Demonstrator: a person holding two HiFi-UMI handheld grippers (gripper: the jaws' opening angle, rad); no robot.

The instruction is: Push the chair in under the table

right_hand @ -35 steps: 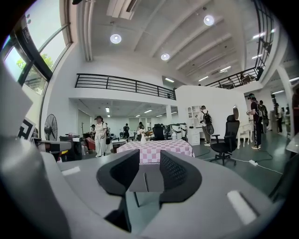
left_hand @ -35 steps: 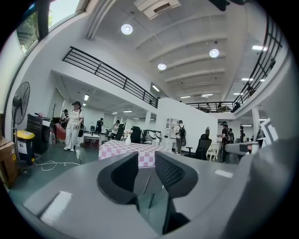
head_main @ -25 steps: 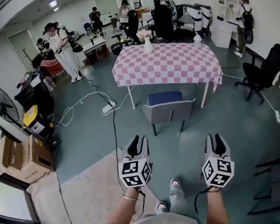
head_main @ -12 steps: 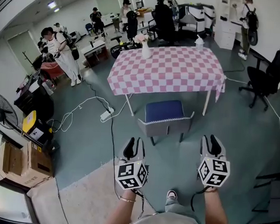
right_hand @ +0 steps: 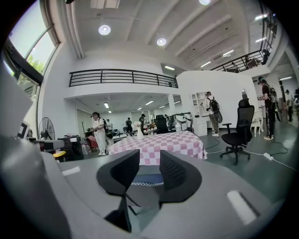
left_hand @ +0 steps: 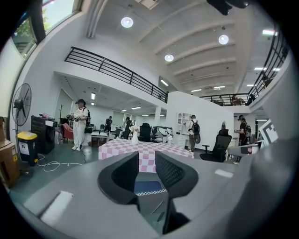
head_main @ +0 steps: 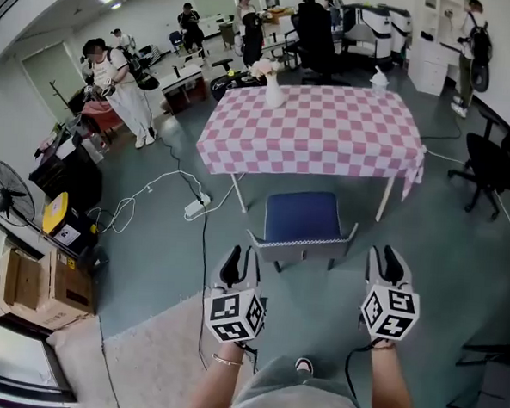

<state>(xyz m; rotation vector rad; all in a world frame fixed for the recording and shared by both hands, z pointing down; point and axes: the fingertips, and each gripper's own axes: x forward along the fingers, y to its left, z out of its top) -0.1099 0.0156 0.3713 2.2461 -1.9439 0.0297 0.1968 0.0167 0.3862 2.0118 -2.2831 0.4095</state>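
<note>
A chair (head_main: 303, 217) with a blue seat and a grey backrest stands pulled out in front of the table (head_main: 315, 129), which has a pink checked cloth. The backrest faces me. My left gripper (head_main: 237, 262) is held just short of the backrest's left end, open and with nothing in it. My right gripper (head_main: 387, 263) hangs near the backrest's right end, also open and bare. In the left gripper view the chair (left_hand: 148, 186) shows between the left gripper's (left_hand: 147, 170) jaws, with the table (left_hand: 145, 148) behind. The right gripper view frames the chair (right_hand: 147, 179) the same way, below the table (right_hand: 161, 144).
A white vase (head_main: 273, 92) stands on the table's far edge. A power strip with cables (head_main: 194, 208) lies left of the chair. A fan (head_main: 4, 192) and cardboard boxes (head_main: 39, 285) are at far left, a black office chair (head_main: 499, 162) at right. People stand behind.
I have walked forward: the chair and table are nearer and lower in the head view. Both grippers have come close to the chair's backrest. Their jaws look unchanged.
</note>
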